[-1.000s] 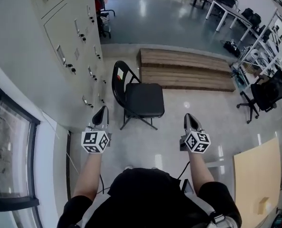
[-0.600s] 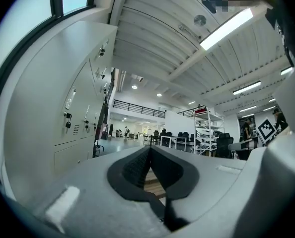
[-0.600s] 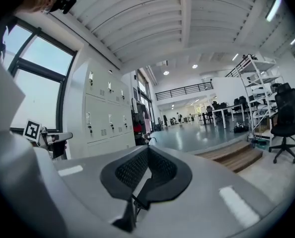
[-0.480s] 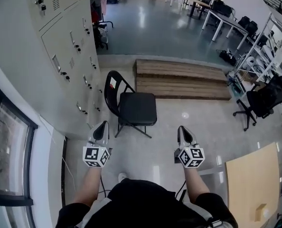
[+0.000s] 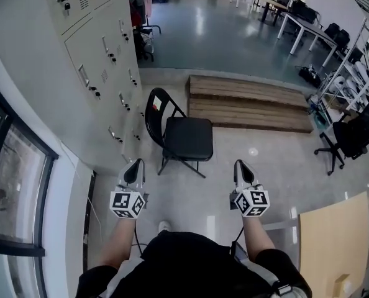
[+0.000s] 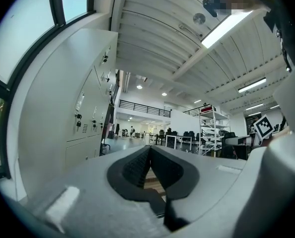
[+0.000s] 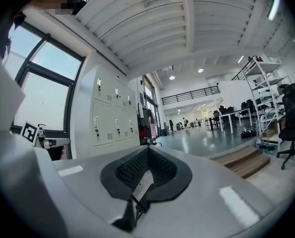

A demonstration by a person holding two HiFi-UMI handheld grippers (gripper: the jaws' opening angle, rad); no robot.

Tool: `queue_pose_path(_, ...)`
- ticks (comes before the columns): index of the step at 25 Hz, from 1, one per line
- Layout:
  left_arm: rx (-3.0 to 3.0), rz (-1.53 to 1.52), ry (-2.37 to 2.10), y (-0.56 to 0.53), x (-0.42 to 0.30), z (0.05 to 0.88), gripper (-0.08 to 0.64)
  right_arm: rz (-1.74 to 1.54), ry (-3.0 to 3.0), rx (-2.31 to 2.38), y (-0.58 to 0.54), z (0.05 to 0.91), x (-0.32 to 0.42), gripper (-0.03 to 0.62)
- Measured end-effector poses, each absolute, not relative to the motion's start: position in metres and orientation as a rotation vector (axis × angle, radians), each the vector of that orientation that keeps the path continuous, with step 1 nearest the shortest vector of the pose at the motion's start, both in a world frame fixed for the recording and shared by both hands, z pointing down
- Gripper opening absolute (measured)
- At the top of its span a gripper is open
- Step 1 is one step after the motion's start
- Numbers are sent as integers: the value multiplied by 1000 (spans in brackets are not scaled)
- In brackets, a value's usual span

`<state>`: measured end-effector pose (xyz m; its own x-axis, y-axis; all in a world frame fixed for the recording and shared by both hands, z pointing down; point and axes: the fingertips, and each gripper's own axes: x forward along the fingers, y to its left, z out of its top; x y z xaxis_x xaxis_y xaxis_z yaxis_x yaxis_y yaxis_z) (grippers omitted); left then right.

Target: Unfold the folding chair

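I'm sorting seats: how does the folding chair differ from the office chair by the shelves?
The folding chair stands unfolded on thin crossed legs beside the lockers; the office chair rests on a star-shaped base, away from the lockers on the open floor. Both are black and upright.

Glossy grey floor [image 5: 234, 36], grey lockers [image 5: 91, 54] at left, low wooden platform [image 5: 253, 101], ceiling strip lights [image 6: 227, 26]

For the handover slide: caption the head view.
Unfolded folding chair beside lockers; left tongs and right tongs shut, empty, apart from it.
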<state>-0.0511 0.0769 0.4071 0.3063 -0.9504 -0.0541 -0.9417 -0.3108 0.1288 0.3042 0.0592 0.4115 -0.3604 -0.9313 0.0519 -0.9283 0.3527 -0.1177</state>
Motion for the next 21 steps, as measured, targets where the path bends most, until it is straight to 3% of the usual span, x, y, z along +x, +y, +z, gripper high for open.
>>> queue_pose_path(21,2421,-187,-1859,71,-79,400,6,-172,2592,-1722,35,411,291,3)
